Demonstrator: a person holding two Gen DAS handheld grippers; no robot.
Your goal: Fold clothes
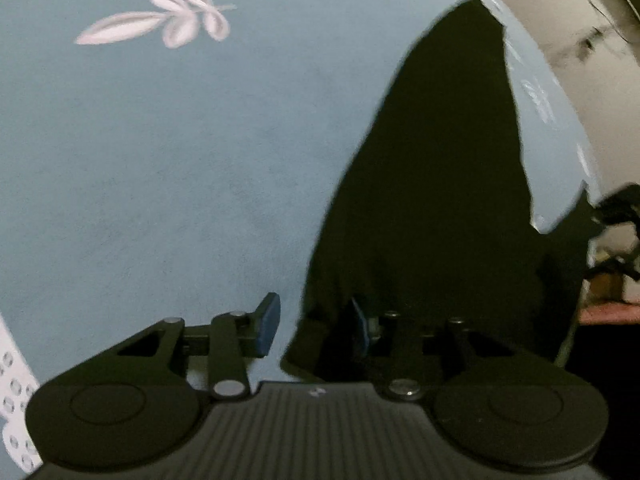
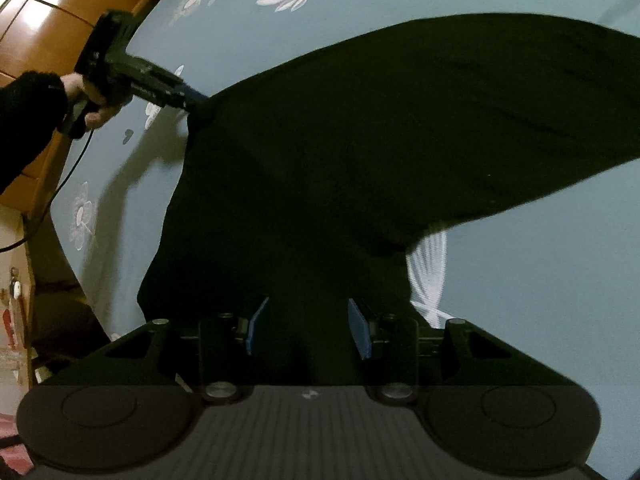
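Note:
A dark garment [image 2: 360, 140] hangs spread above a light blue bedsheet [image 2: 520, 280] with white flower prints. My right gripper [image 2: 308, 328] is shut on a bunched part of it, and cloth fills the space between its blue pads. In the right wrist view, my left gripper [image 2: 196, 100], held by a hand [image 2: 96, 104] in a dark sleeve, sits at the garment's far left corner. In the left wrist view, the garment's [image 1: 440, 200] edge lies between the pads of the left gripper [image 1: 314, 328]. A strip of sheet [image 1: 160, 160] shows between the left pad and the cloth.
A white striped cloth [image 2: 428, 276] peeks out under the garment. Orange wooden furniture [image 2: 60, 0] stands past the bed's left edge, with a cable hanging from the left gripper. A white perforated object [image 1: 12, 380] lies at the lower left of the left wrist view.

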